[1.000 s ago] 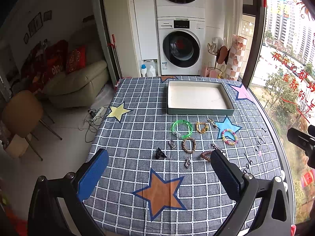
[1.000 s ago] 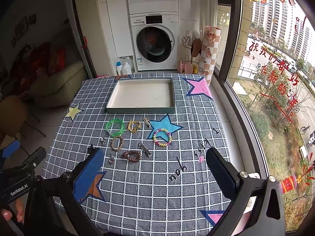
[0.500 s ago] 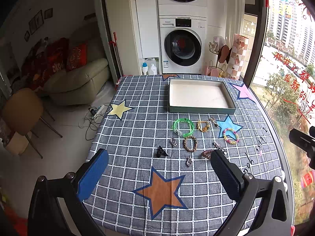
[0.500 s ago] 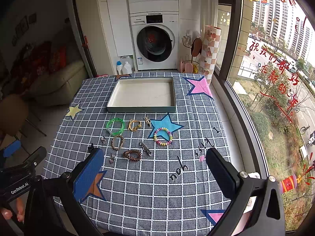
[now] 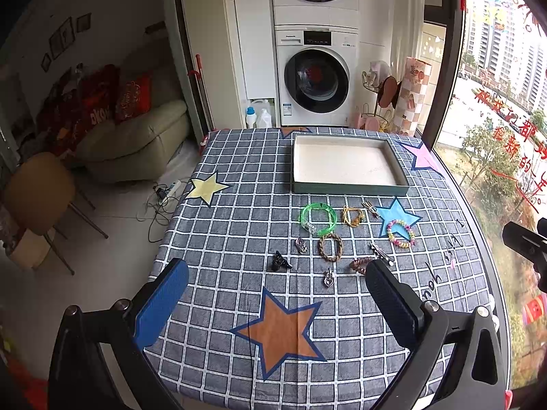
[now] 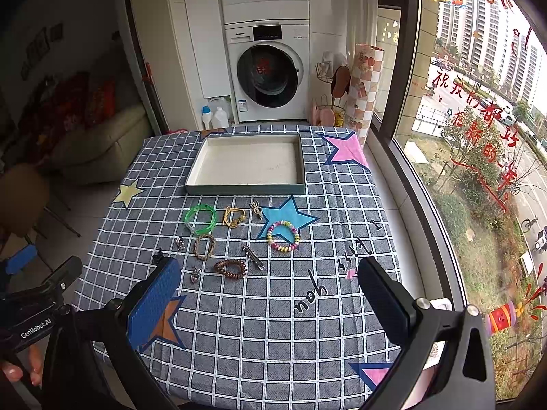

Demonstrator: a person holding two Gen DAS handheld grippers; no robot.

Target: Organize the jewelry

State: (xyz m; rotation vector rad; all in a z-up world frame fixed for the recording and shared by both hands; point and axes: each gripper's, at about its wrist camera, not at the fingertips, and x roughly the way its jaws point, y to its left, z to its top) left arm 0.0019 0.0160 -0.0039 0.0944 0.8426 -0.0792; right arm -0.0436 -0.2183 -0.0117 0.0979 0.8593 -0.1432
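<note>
Both the left gripper (image 5: 273, 302) and right gripper (image 6: 266, 294) hover spread wide and empty above the table's (image 5: 239, 157) near edge (jewelry lies mid-table); the tray (image 5: 350, 189) sits by the far edge.

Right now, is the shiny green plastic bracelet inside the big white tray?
No, the green plastic bracelet lies on the checked tablecloth in front of the white tray.

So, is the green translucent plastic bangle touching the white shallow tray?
Apart. The right wrist view shows checked cloth between the green bangle and the white tray.
</note>
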